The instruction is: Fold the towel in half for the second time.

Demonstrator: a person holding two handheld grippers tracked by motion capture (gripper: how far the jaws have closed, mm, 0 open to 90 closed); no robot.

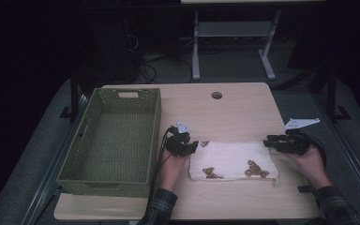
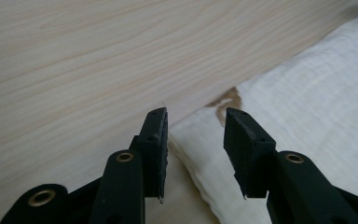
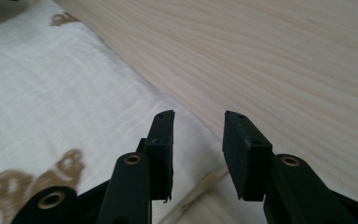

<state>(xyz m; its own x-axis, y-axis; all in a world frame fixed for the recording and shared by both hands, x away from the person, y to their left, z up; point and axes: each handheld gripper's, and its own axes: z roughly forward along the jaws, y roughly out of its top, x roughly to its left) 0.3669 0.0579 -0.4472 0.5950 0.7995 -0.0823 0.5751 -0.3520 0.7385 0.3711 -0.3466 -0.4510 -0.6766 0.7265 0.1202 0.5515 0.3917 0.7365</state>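
My left gripper (image 1: 183,142) sits at the left end of the folded white cloth (image 1: 233,161), its jaws parted with a clear gap. In the left gripper view (image 2: 194,122) the two black pads stand apart over the cloth's corner edge; the stacked layers of the fold show just below them, and nothing is pinched. My right gripper (image 1: 275,142) sits at the cloth's right end, and in the right gripper view (image 3: 199,122) its jaws are likewise spread, straddling the cloth's far edge where it meets the bare wood, with no fabric caught between the pads.

The cloth lies flat on the light wooden table (image 1: 243,108), folded into a long rectangle running left to right between my two grippers, near the front edge. It is white with small brown bear prints (image 1: 255,168); one print sits close to the left gripper's jaws (image 2: 223,100), others at the lower left of the right gripper view (image 3: 32,179).

Just beside my left hand (image 1: 171,169), a green woven basket (image 1: 152,136) stands on the table's left side. A round cable hole (image 1: 216,95) marks the table's far edge.
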